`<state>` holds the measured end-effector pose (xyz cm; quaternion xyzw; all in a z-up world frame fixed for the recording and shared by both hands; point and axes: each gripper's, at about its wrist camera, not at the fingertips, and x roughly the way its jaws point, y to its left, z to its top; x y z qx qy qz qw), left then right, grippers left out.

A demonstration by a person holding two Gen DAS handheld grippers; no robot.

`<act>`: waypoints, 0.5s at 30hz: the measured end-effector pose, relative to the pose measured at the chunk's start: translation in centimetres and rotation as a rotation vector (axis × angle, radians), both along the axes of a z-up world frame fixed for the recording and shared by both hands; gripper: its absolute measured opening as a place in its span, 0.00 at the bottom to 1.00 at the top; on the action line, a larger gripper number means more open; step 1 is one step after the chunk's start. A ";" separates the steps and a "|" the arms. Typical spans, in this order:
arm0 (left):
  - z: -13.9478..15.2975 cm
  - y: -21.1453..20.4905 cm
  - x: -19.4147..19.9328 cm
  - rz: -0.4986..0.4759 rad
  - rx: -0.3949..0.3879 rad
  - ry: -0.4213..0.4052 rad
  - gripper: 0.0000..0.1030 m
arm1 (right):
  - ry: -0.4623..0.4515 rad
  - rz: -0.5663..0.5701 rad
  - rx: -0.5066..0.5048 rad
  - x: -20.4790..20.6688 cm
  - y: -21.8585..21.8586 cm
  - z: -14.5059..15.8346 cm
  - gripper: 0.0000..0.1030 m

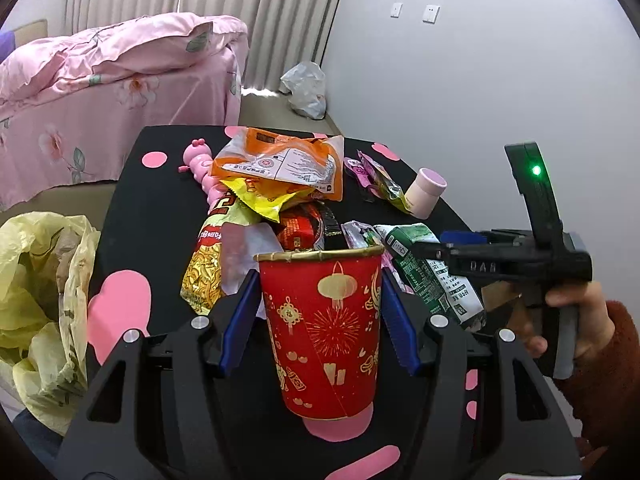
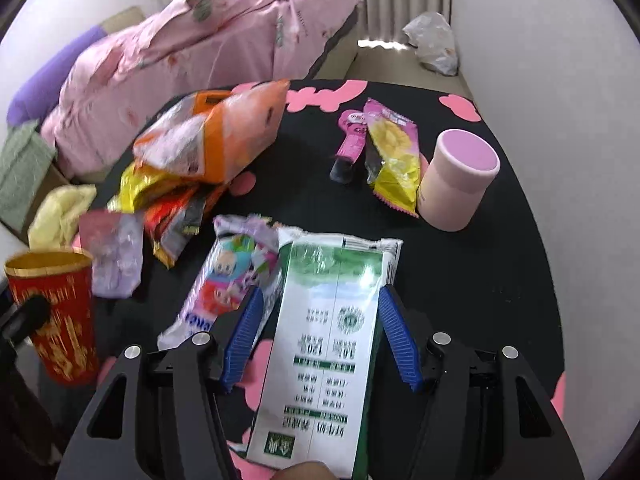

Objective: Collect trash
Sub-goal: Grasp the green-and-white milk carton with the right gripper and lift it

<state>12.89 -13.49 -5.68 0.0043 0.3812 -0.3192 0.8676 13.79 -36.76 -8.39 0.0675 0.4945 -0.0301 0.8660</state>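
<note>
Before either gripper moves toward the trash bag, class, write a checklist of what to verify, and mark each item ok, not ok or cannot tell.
1. Left gripper grips the red cup, pads on both sides: ok.
2. Cup upright: ok.
3. Cup empty: cannot tell, its inside is hidden.
4. Right gripper holds the milk carton: cannot tell; the right pad touches, but a gap shows at the left one.
5. Yellow bag mouth open: ok, though crumpled.
6. Trash remaining on the table: not ok, the orange packet and other wrappers still lie there.
</note>
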 end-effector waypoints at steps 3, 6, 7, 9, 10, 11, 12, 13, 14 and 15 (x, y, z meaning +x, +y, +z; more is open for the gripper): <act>-0.5 0.3 0.1 0.007 -0.009 0.008 0.54 | 0.015 -0.003 -0.068 -0.5 0.4 -0.9 0.55; -0.7 0.9 0.1 0.020 -0.017 0.009 0.54 | 0.016 0.032 -0.091 -2.0 0.5 -1.7 0.55; -0.8 1.4 0.2 0.027 -0.027 0.014 0.54 | 0.021 0.066 -0.119 -2.9 0.8 -2.0 0.55; -0.9 1.9 0.3 0.033 -0.041 0.026 0.54 | 0.021 0.135 -0.180 -5.1 1.2 -2.3 0.55; -1.0 2.1 0.3 0.037 -0.047 0.034 0.54 | 0.019 0.153 -0.196 -5.9 1.2 -2.3 0.55; -1.1 2.2 0.4 0.041 -0.052 0.039 0.54 | 0.021 0.164 -0.209 -6.8 0.9 -2.2 0.55; -1.1 2.3 0.4 0.042 -0.056 0.042 0.54 | 0.023 0.172 -0.213 -7.4 0.7 -2.1 0.55; -1.1 2.3 0.4 0.040 -0.063 0.044 0.54 | 0.019 0.180 -0.203 -8.0 0.4 -1.9 0.55; -1.1 2.3 0.4 0.037 -0.068 0.045 0.55 | 0.010 0.182 -0.175 -8.4 0.0 -1.7 0.55; -1.1 2.3 0.4 0.034 -0.071 0.045 0.55 | 0.001 0.179 -0.140 -8.5 -0.3 -1.5 0.55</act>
